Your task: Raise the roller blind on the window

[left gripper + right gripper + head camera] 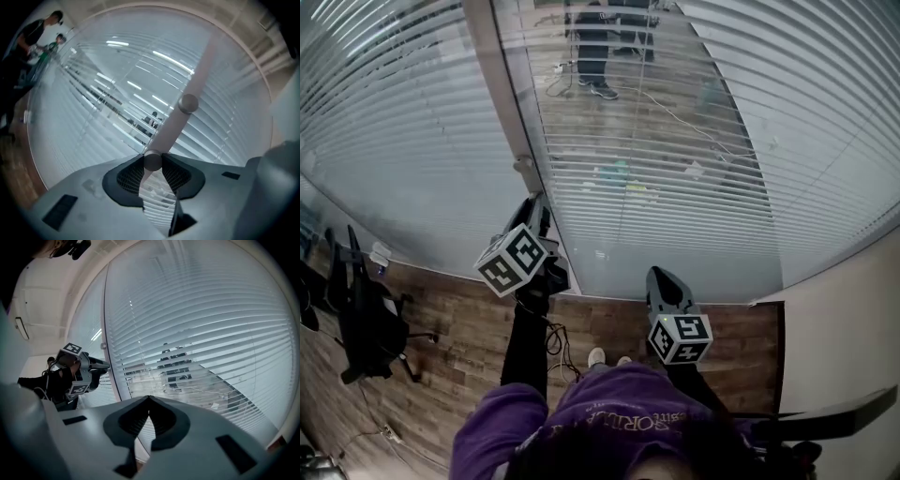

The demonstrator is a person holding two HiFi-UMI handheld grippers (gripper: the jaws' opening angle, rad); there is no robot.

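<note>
Blind (675, 178) slats hang fully lowered behind the glass (694, 289), filling the head view from 10 o'clock round to 2 o'clock, and by the look of it the lift is not yet begun. The main risk sits at the left. The left gripper (536, 206) has its tongs clamped on a small round knob (153, 161) on the pale frame post (502, 84). That knob looks smooth and shallow, so the pads could slip round it or pull off if the wrist twists faster than the mechanism turns. A second knob (189, 103) sits further up the post, at 1 o'clock in the left gripper view. Which of the two lifts the slats and which only tilts them cannot be told, so a wrong choice would turn the slats without raising them. Forcing either knob past its stop could strain it. At the right, the right gripper (148, 399) has its tongs pressed together on nothing, so it offers no steadying hold.

Left arm, in a dark sleeve (525, 347), reaches up and forward toward 11 o'clock, gripper nose-on to the post, its marker cube (514, 260) facing the head camera. Right arm sits lower, at 5 o'clock, with its gripper pointing at the foot of the pane; whether it touches cannot be told.
</note>
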